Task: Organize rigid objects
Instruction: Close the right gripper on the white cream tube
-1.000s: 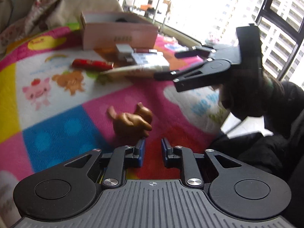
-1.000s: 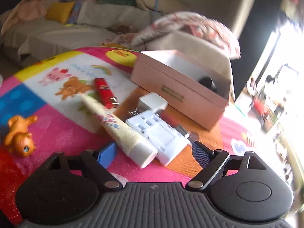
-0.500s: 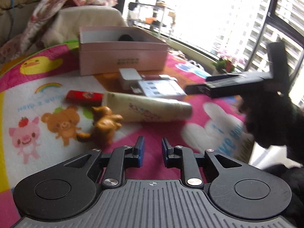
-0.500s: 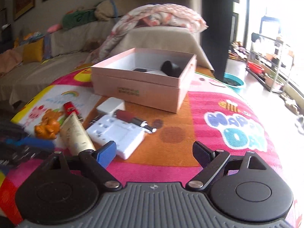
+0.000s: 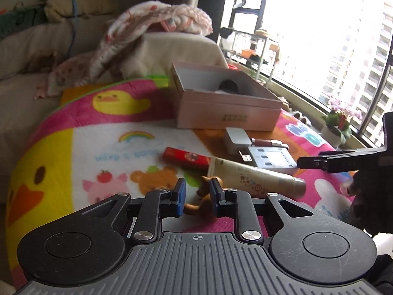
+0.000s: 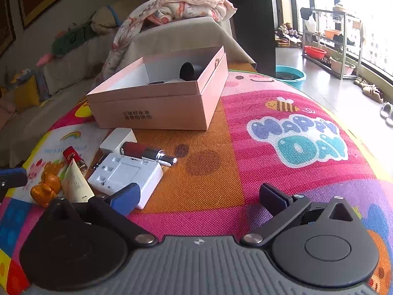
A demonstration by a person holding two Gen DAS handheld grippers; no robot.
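Note:
A small golden-brown toy animal (image 5: 200, 196) lies on the colourful mat between the fingers of my left gripper (image 5: 196, 198); the jaws stand narrowly apart around it, touching not clear. It also shows in the right wrist view (image 6: 45, 190). My right gripper (image 6: 199, 196) is open and empty over the mat. An open pink box (image 6: 157, 98) holds a black cylinder (image 6: 190, 71). Before it lie a white charger (image 6: 118, 140), a dark red lipstick (image 6: 147, 153), a white flat device (image 6: 122, 177), a cream tube (image 5: 253, 174) and a red lighter (image 5: 186, 157).
The mat (image 6: 282, 147) covers a rounded table. A sofa with a patterned blanket (image 6: 176, 7) stands behind. A blue basin (image 6: 291, 75) and a rack (image 6: 329, 36) are on the floor by the window. The right gripper (image 5: 343, 159) shows at the left wrist view's right side.
My left gripper has moved forward so the toy animal now lies between its fingers. My right gripper has drawn back and to the right, away from the tube and white device.

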